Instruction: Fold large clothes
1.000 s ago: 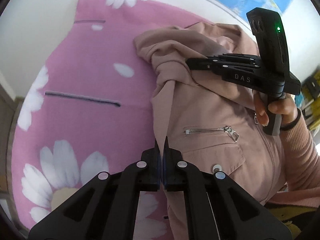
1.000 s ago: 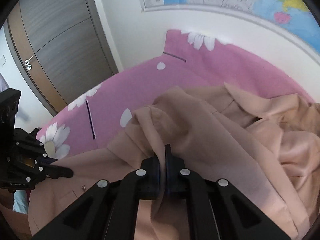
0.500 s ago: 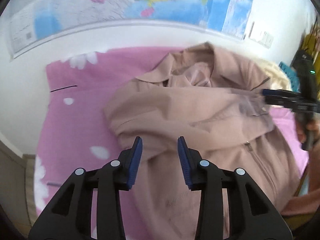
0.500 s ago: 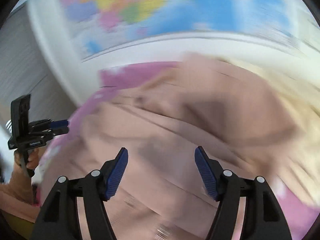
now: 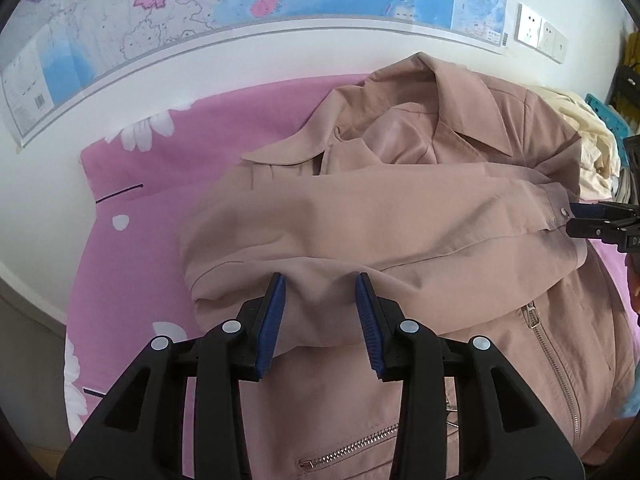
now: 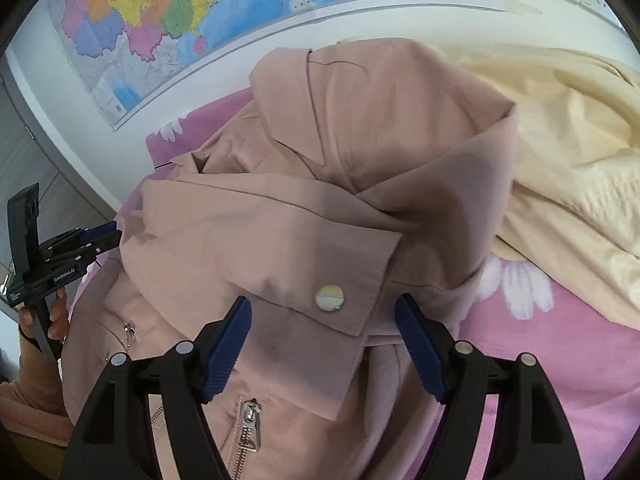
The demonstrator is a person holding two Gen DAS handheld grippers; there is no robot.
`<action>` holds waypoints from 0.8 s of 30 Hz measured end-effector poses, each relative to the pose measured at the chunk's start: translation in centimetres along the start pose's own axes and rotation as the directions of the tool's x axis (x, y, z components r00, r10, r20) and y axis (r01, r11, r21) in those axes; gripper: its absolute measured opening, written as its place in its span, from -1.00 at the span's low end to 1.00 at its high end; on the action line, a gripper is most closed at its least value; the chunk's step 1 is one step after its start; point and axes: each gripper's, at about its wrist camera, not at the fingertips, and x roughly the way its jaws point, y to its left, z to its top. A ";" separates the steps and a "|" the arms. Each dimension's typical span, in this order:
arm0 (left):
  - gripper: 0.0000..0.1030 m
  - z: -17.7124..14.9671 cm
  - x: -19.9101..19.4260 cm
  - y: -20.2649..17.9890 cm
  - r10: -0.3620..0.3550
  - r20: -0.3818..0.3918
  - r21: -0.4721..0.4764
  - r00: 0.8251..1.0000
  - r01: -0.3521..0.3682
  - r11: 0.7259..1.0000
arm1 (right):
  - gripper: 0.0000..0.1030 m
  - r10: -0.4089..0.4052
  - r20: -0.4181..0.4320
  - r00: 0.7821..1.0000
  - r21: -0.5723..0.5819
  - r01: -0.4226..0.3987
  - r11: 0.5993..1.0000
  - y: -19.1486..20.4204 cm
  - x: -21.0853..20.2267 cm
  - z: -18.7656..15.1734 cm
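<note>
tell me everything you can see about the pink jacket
The pink jacket is a dusty-pink woven garment with a wide collar, silver zippers and a snap-buttoned cuff. It lies front-up on the pink floral sheet, one sleeve folded across its chest, cuff near the right gripper. Both grippers stand open at the sleeve's ends, gripping nothing. A cream garment lies beside it.

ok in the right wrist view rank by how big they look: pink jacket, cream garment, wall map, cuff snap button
1. pink jacket
2. cream garment and wall map: look alike in extent, both cut off by the frame, so not ranked
3. cuff snap button
</note>
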 end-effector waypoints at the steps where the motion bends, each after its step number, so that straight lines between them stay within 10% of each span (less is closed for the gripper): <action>1: -0.30 0.0 0.0 0.0 -0.001 -0.001 0.001 1.000 0.001 1.000 | -0.05 -0.006 -0.002 1.000 -0.012 0.006 1.000 0.4 0.1 0.1; 4: -0.30 0.1 0.1 0.0 -0.006 -0.003 0.000 1.000 0.006 1.000 | -0.72 -0.026 -0.016 1.000 -0.036 0.025 0.999 0.7 0.2 0.1; 24: -0.30 0.5 1.3 -0.2 -0.025 -0.029 -0.044 0.999 0.024 0.999 | -0.80 -0.158 0.117 0.980 -0.218 0.181 0.959 4.0 -1.6 1.8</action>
